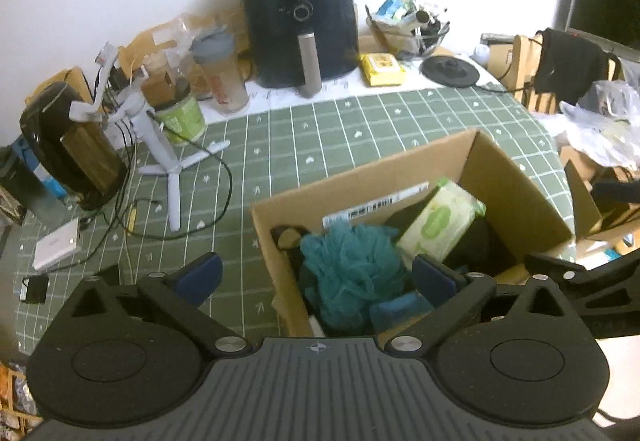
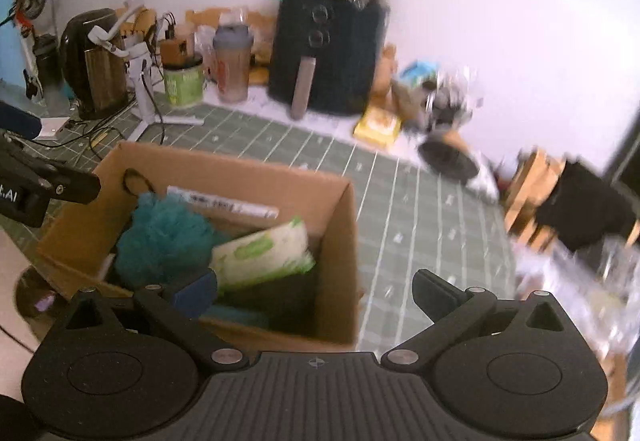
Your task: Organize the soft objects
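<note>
Teal bath pouf (image 1: 352,273) lies inside the open cardboard box (image 1: 520,193) on the counter (image 1: 320,129), beside a wipes pack (image 1: 440,221) — left gripper (image 1: 316,275) wide open above it, holding nothing — right gripper (image 2: 316,295) likewise open, empty.

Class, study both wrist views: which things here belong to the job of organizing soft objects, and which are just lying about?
Job: cardboard box; teal bath pouf; wipes pack; left gripper and right gripper, both open and empty.

Lying about: air fryer; kettle; shaker bottle; yellow packet.
</note>
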`<state>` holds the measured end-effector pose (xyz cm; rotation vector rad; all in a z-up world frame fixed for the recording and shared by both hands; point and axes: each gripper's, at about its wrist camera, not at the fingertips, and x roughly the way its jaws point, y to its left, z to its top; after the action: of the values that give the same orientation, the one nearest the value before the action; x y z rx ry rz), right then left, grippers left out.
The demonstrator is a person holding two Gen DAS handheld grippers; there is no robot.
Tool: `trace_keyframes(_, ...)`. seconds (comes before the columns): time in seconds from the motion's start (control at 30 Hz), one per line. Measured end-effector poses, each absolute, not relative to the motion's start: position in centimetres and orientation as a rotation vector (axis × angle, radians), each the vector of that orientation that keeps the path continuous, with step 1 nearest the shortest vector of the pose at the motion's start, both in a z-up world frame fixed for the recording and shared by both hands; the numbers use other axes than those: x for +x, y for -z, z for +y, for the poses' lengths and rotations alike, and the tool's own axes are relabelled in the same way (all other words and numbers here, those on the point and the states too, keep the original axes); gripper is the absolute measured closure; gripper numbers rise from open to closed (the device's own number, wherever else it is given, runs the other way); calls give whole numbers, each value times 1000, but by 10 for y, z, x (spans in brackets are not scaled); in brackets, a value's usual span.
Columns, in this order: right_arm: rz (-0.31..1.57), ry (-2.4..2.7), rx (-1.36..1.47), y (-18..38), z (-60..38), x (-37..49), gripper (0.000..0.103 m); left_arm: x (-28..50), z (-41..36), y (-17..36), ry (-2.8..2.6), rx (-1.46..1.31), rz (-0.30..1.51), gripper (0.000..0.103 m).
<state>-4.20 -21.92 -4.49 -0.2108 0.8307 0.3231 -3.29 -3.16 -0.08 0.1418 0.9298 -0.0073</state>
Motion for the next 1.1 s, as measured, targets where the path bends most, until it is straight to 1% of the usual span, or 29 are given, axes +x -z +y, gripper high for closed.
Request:
trace_keyframes(0.13, 942, -324, -132, 47, -217, -46, 0, -40, -26, 5, 11, 120, 972, 0)
trace_keyframes(0.23, 990, -308, -103, 47, -213, -51, 0, -45, -20, 9, 5, 110, 1009, 0)
trace_keyframes(0.63, 1136, -212, -123, 60, -204, -62, 0, -64, -6, 24, 7, 36, 1130, 0)
trace_keyframes(0.83, 1187, -210, -128, 67, -199, -68, 0, -70, -2, 31, 14, 17, 1172, 0)
trace_keyframes(1.1, 1210, -202, -137, 71, -196, -74, 0, -74, 3, 35, 15, 4, 1199, 0)
